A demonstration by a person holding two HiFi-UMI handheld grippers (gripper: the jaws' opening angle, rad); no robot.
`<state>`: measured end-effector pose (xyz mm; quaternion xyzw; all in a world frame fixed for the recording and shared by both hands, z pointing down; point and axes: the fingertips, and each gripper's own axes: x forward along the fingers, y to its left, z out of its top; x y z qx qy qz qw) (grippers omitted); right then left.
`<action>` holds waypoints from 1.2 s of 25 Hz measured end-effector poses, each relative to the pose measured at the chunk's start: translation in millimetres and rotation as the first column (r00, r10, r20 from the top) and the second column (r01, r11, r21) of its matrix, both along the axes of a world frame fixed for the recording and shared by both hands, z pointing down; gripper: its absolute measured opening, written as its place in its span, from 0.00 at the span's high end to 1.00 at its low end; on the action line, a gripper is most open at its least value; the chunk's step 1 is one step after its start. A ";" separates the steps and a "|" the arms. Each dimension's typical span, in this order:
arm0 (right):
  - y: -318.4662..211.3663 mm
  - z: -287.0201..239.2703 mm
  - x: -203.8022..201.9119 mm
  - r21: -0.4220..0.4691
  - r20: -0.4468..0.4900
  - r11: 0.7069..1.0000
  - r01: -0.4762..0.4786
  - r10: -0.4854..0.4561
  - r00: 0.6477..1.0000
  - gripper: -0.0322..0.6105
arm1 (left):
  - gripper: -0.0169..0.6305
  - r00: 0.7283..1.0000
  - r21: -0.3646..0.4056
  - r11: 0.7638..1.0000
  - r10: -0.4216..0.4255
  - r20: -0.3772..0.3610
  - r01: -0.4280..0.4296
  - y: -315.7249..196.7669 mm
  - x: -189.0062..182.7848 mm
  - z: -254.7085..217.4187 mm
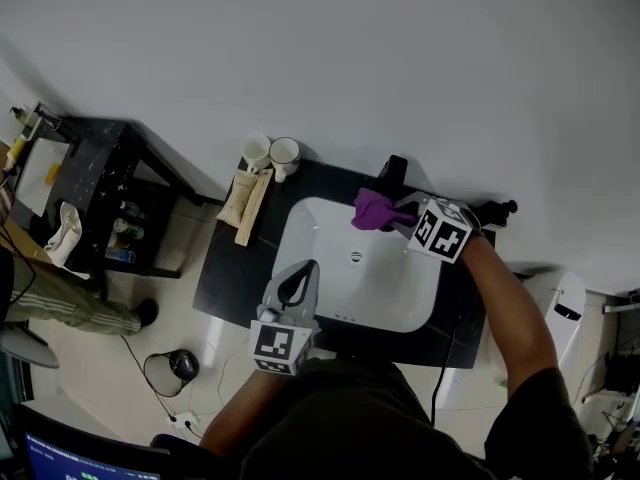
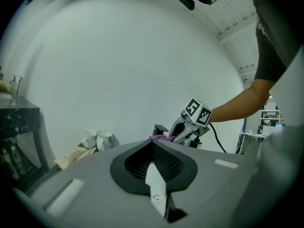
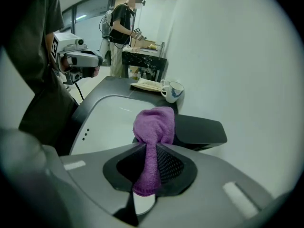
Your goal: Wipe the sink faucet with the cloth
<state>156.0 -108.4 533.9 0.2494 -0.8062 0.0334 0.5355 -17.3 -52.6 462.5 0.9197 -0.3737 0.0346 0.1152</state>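
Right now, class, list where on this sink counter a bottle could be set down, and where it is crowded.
Bare: the counter in front of the packet, and the basin. Crowded: the back-left corner with two mugs and the packet; the faucet, where the right gripper holds the cloth. The left gripper hovers by the basin's front rim.

i see two white mugs, one mug (image 1: 257,151) touching the second mug (image 1: 285,152), at the back left corner of the black counter (image 1: 228,273). just in front of them lies a beige packet (image 1: 238,195) with a wooden strip (image 1: 255,208) alongside it. well to the left stands a black side table (image 1: 112,156) with a white sheet (image 1: 45,173) on top and a white rag (image 1: 63,233) hanging at its near side. a person (image 3: 121,27) stands at that table. on the floor sits a round black lamp (image 1: 170,371) with a cable. a lit screen (image 1: 70,458) shows bottom left.
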 end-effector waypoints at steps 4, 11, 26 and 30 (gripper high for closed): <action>14.2 2.9 -6.9 -0.012 -0.002 1.000 0.027 -0.027 1.000 0.86 | 0.95 1.000 0.003 1.000 0.007 0.005 -0.007 1.2 0.6 1.0; 42.7 7.1 -15.6 -0.017 -0.001 0.997 0.070 -0.070 0.998 0.86 | 0.95 1.000 0.003 1.000 0.006 0.007 -0.007 3.4 -0.4 1.5; 54.3 13.6 108.2 0.011 0.228 0.891 -0.454 0.439 0.869 0.86 | 0.95 1.000 -0.027 0.999 -0.019 -0.011 0.019 -7.1 -2.7 0.2; 20.1 7.0 126.6 0.030 0.308 0.790 -0.613 0.576 0.757 0.86 | 0.95 1.000 -0.064 0.998 0.005 -0.023 -0.006 -7.6 9.1 -1.5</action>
